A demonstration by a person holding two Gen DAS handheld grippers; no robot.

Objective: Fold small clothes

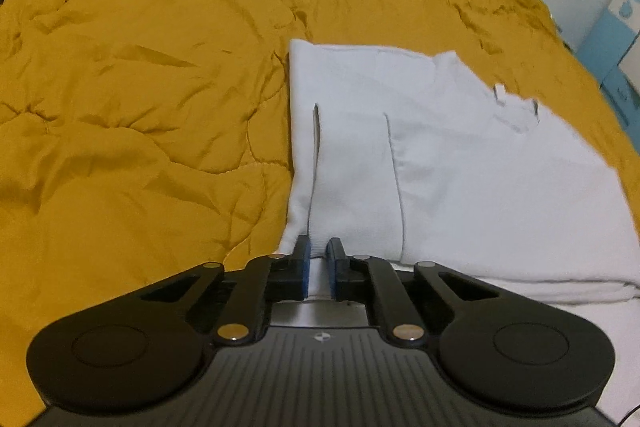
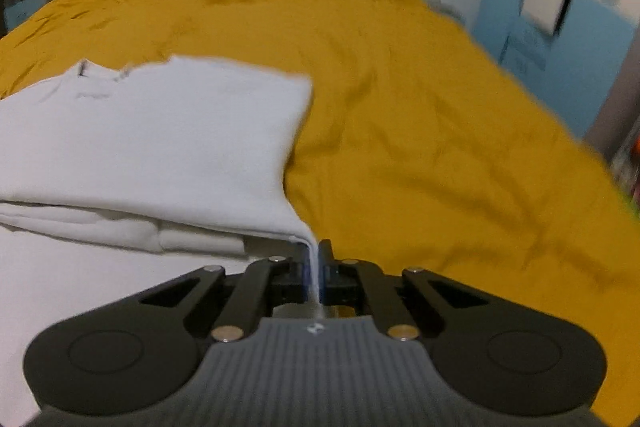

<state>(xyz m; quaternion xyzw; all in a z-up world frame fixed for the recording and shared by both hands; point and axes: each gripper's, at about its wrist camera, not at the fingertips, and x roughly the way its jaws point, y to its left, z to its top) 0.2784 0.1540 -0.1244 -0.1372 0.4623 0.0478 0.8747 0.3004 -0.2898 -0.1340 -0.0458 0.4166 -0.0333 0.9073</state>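
Near hem corners of white garment (image 1: 440,163) are pinched: left gripper (image 1: 319,259) clamped on sleeve cuff, right gripper (image 2: 316,263) clenched on corner. Garment lies on yellow quilt (image 1: 140,87), sleeves folded in. Judged mid-fold; next, hem to be carried toward collar evenly.

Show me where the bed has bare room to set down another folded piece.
Bare yellow quilt lies wide open left of the white garment, and again right of it in the right wrist view. It is also bare beyond its collar edge. The near middle is taken: left gripper and right gripper each pinch a corner.
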